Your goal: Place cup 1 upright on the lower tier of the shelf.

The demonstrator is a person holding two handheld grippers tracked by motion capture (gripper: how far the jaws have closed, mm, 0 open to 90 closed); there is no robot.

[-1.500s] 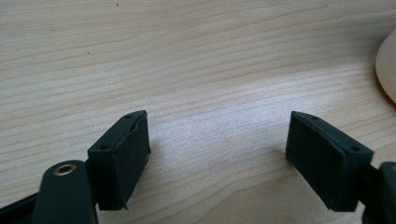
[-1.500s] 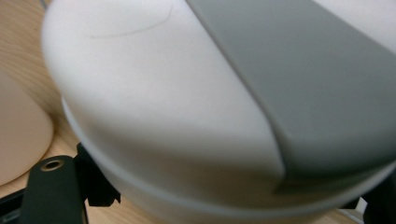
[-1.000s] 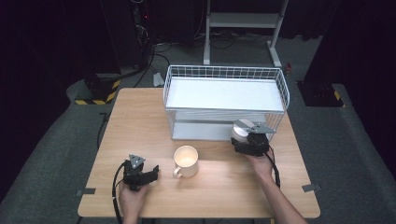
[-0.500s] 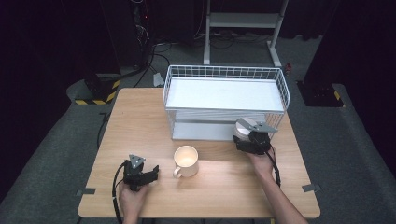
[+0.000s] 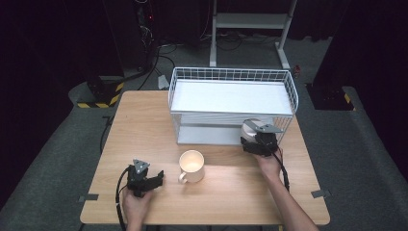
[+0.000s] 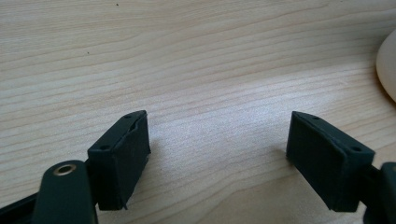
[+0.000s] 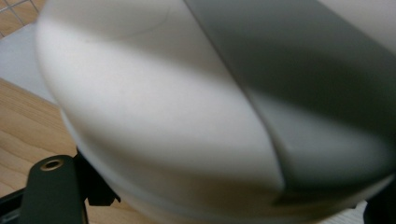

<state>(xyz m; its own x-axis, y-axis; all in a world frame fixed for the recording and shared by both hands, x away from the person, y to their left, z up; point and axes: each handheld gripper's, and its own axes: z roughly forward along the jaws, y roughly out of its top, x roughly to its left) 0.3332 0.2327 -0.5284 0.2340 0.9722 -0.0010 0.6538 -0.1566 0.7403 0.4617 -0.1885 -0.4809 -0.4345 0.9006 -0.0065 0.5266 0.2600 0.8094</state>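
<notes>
A cream mug [image 5: 192, 165] stands upright near the middle of the wooden table [image 5: 139, 125], its handle toward the front left. Its edge [image 6: 388, 65] shows at the right of the left gripper view. My left gripper [image 5: 156, 177] rests low on the table just left of the mug, open, with bare wood between its jaws [image 6: 217, 161]. My right gripper [image 5: 252, 138] is shut on a white cup [image 5: 248, 128] at the front right corner of the wire rack [image 5: 231, 73]. The white cup [image 7: 177, 116] sits close against the right gripper's camera.
The white wire rack has a white upper shelf and a lower level, and takes up the back right of the table. Bare wood lies at the back left and along the front edge. Cables and a metal stand sit on the dark floor beyond.
The right gripper with the white cup has barely shifted at the rack's front. The left gripper and the mug have not moved.
</notes>
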